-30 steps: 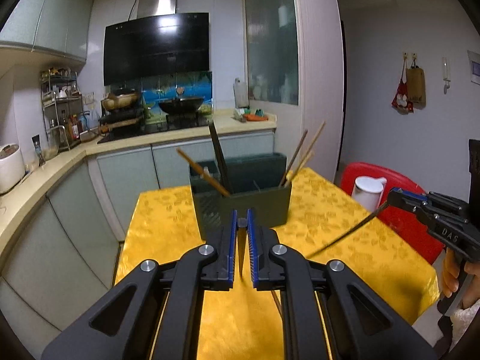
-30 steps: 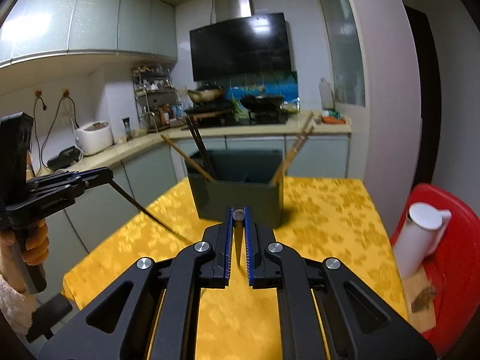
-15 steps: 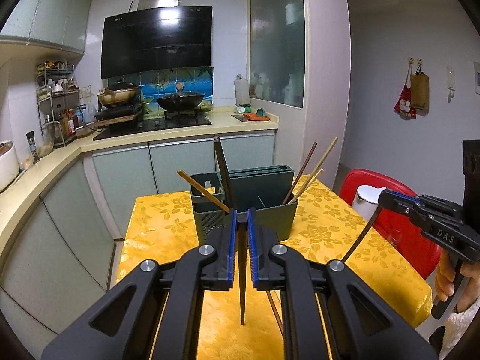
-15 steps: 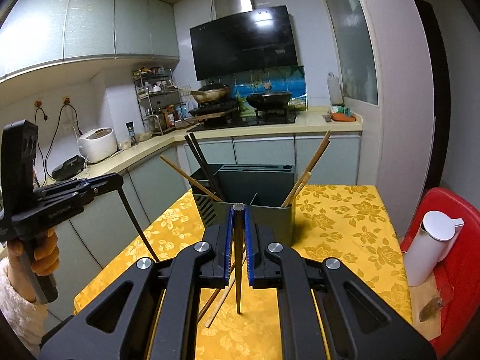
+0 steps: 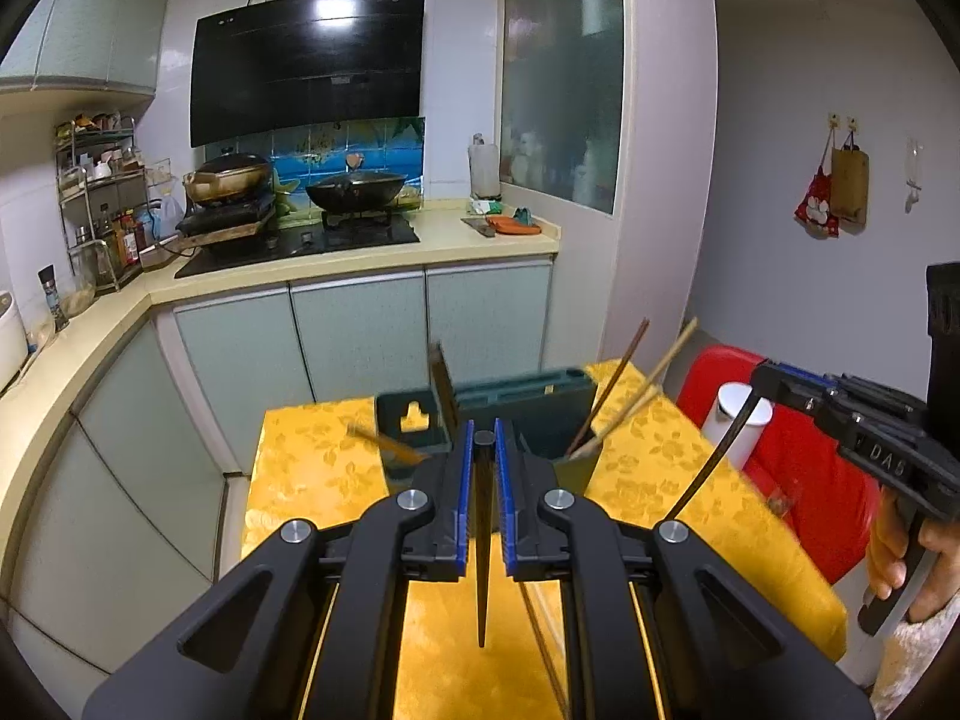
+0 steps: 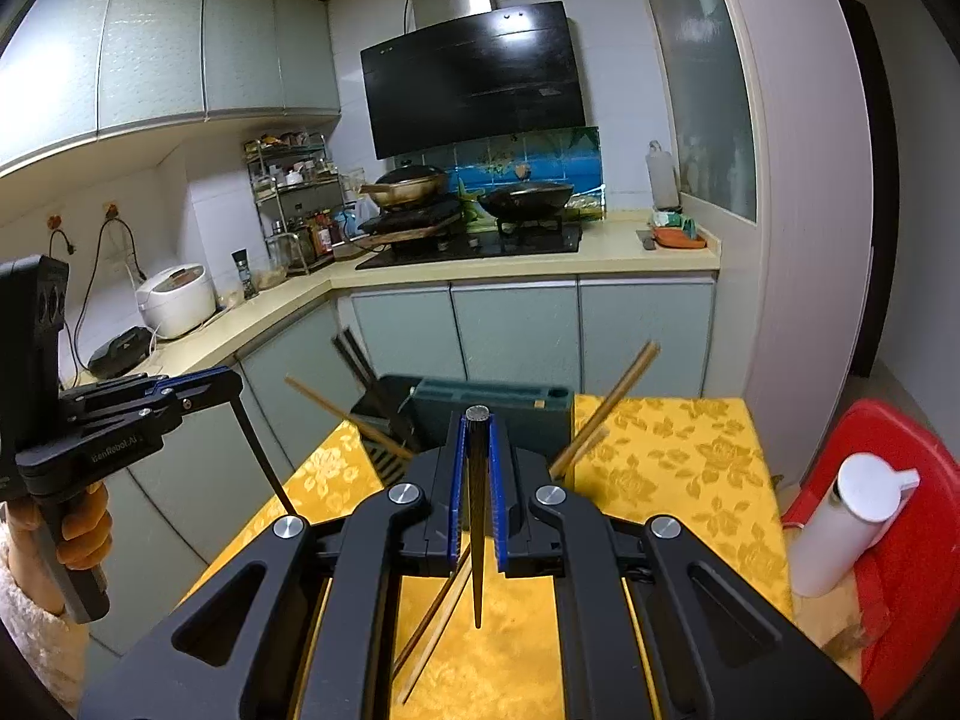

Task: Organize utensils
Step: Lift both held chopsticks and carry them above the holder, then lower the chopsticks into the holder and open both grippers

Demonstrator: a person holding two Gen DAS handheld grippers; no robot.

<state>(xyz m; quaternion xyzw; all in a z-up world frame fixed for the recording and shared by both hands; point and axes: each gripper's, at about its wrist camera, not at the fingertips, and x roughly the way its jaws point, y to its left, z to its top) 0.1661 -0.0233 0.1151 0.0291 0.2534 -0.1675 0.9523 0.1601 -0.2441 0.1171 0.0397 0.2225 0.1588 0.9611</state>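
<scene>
Yellow floral cloth covers the table (image 5: 312, 468), and near its far end stands a dark green utensil holder (image 6: 510, 405) with several compartments. Brown wooden chopsticks (image 6: 624, 387) lean out of its right side, another brown one (image 6: 336, 411) slants out to the left, and a pair of black ones (image 6: 354, 357) stick up from the left compartment.

Each of the person's hands carries a gripper above the table. The left gripper (image 5: 483, 480) has its blue-lined jaws clamped on 1 black chopstick (image 5: 482, 570), which hangs tip-down between them, clear of the cloth. The right gripper (image 6: 477, 474) is clamped the same way on a second black chopstick (image 6: 477, 540), blunt end up and point down. In the left wrist view the right gripper shows at the right edge with its thin dark stick angling down toward the table; in the right wrist view the left gripper shows at the left edge, a hand (image 6: 81, 531) wrapped round its handle.

2 loose wooden chopsticks (image 6: 435, 618) lie on the cloth just below the right gripper, partly hidden by its body.

To the right of the table a red chair (image 6: 888, 516) holds a white lidded jug (image 6: 852, 528). Behind the table runs a kitchen counter (image 6: 600, 264) with a wok (image 6: 528, 195) and a brass-coloured pan (image 6: 408, 186) on the hob, under a black extractor hood (image 6: 474, 78). A white rice cooker (image 6: 177, 300) sits farther along the counter, to the left.
</scene>
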